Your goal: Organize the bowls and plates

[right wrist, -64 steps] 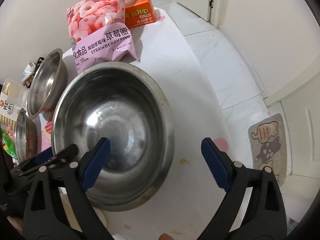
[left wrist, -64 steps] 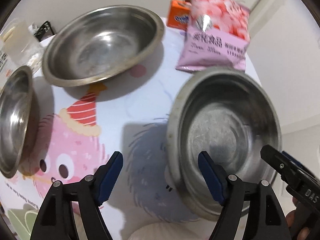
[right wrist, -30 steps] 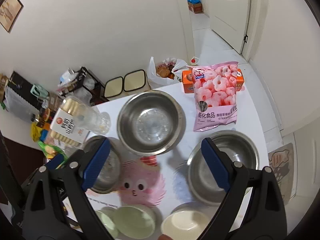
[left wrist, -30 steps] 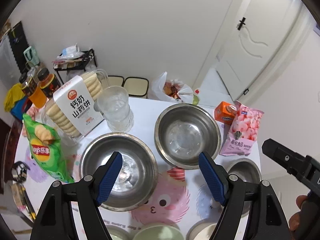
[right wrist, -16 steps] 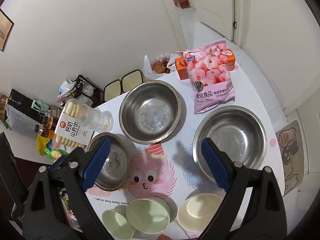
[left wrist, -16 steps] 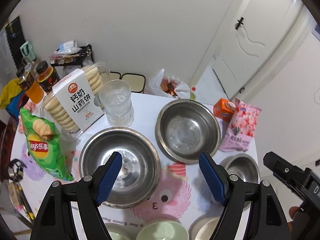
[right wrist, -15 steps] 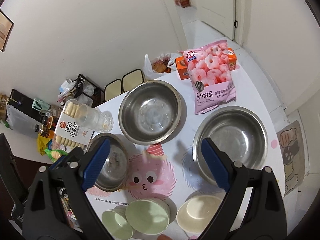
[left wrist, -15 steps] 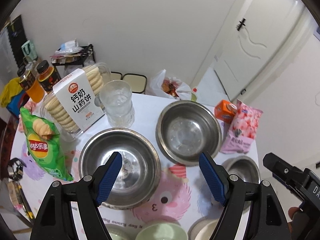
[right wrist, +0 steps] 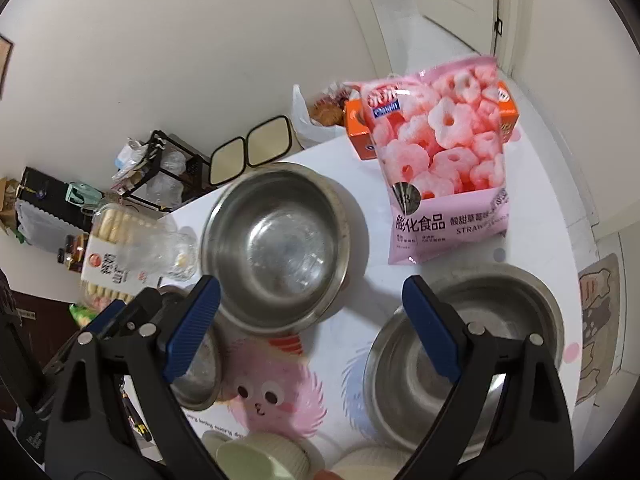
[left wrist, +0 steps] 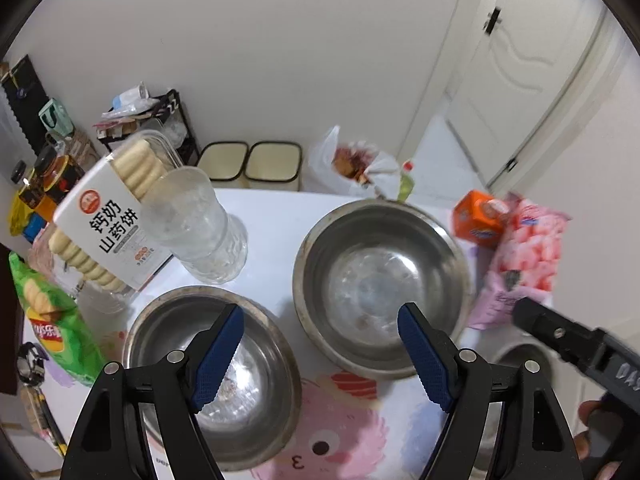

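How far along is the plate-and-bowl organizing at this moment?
Nothing looks done: three steel bowls sit apart on the cartoon-print white table, at the back, on the right and on the left. In hand: nothing; the left tool and right tool are open and empty above them. Left: gathering these bowls and the pale green ribbed bowl at the near edge.

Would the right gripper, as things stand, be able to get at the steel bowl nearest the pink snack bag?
Probably yes: the right gripper hangs open above the table, and that steel bowl sits uncovered and empty under its right jaw, apart from the pink snack bag.
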Tool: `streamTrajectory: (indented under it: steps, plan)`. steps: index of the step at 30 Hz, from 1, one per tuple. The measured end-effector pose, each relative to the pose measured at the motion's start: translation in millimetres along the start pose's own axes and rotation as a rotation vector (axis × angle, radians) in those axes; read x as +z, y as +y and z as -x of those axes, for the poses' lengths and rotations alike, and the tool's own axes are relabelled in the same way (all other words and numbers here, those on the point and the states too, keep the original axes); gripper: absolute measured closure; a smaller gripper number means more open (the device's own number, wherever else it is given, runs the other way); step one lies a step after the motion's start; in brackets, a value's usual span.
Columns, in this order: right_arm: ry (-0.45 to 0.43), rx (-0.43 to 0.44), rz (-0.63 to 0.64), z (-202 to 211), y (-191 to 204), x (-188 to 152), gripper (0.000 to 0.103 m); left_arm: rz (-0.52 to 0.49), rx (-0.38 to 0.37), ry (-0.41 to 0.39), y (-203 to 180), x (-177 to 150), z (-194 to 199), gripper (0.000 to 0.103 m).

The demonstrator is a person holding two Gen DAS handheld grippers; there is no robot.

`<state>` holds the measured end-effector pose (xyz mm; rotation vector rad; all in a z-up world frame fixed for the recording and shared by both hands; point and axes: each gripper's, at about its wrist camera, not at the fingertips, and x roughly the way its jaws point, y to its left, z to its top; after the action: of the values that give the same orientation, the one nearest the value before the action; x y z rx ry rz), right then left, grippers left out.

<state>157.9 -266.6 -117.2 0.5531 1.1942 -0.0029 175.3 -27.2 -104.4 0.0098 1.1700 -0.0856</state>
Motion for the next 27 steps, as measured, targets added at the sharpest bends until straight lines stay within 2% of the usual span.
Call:
streamTrajectory:
  steps: [2,12,21,27]
  plan:
    - [0.020,0.005,-0.017,-13.0,-6.5,7.4,0.010,-0.005,0.021,0.018,-2.3,2.7,-14.0,0.022]
    - [0.090,-0.039,-0.026,-60.7,-16.3,29.7,0.010,0.034,0.017,0.123,0.3,11.0,-75.1,0.022]
    - [0.111,-0.080,0.008,-85.8,-7.2,35.3,0.010,0.011,0.009,0.162,-3.0,17.2,-101.9,0.022]
    - [0.130,-0.074,0.001,-99.0,-7.7,35.8,0.010,0.007,0.005,0.181,-2.9,20.3,-114.5,0.022]
